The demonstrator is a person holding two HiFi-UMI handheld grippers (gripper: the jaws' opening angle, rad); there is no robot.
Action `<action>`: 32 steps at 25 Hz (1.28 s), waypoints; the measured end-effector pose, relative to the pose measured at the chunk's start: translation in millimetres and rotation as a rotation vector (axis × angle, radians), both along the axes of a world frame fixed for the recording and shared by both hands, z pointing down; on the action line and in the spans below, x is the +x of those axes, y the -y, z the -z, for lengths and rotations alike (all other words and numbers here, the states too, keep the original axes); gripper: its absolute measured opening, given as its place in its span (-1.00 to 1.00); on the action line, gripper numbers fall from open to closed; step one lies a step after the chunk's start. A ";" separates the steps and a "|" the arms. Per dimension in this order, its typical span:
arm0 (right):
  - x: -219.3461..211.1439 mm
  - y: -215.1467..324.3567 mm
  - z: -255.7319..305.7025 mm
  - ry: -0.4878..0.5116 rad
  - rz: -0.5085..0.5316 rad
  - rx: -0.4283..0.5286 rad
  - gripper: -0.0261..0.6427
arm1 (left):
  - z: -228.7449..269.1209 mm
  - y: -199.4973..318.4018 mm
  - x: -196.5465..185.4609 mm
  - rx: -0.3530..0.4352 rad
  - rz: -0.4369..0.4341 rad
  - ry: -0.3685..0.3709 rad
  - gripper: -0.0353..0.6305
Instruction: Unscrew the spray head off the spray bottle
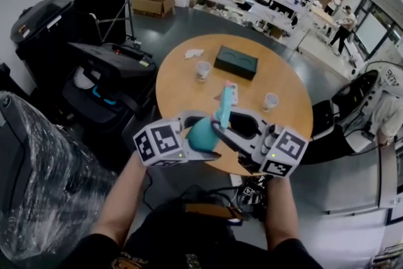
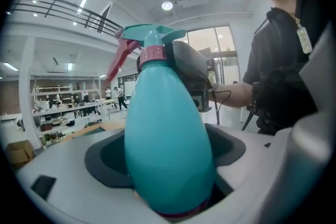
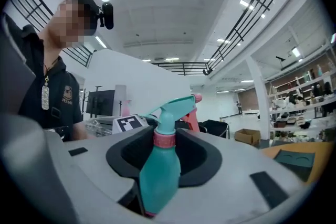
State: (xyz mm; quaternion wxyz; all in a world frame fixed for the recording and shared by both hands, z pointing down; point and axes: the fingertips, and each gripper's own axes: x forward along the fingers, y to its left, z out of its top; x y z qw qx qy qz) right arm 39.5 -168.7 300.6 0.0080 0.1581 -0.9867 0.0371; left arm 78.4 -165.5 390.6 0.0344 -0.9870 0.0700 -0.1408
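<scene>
**A:** Where was the spray bottle (image 1: pixel 203 134), and what had hold of it?

**B:** It was up in the air over the near edge of the round surface (image 1: pixel 189 88), close in front of the person. The left claw (image 2: pixel 168 149) was clamped on the fat teal body, low down. The right claw (image 3: pixel 163 131) stood only as wide as the neck, with its pads pressed on the pink collar (image 3: pixel 164 140) under the spray head (image 3: pixel 170 107).

**A:** How would it handle?

**B:** I judged it light, hollow plastic. It was opaque, so I couldn't tell if it held any liquid. The egg-shaped body looked smooth and would likely spin in the pads, or dent under a hard squeeze. The collar seemed the stiff place to twist, not the thin trigger (image 2: pixel 119 60).

**A:** And room to move?

**B:** There was plenty. The two cups (image 1: pixel 203 69) and a dark box (image 1: pixel 236 62) sat well apart, further back. The tight spot was the claws themselves, which were almost touching. A loosened head could also have dropped past the edge to the floor.
</scene>
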 end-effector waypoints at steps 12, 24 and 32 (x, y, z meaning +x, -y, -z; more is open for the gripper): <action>7.4 -13.9 3.7 0.051 0.155 -0.015 -0.52 | 3.4 -16.7 6.8 -0.005 -0.105 -0.028 0.37; 3.0 2.3 -4.2 -0.012 -0.001 0.027 -0.48 | -1.2 9.8 4.4 0.031 0.052 -0.036 0.37; 7.1 22.4 -6.6 0.036 -0.243 -0.023 -0.39 | -0.6 46.7 -8.9 0.070 0.297 -0.041 0.37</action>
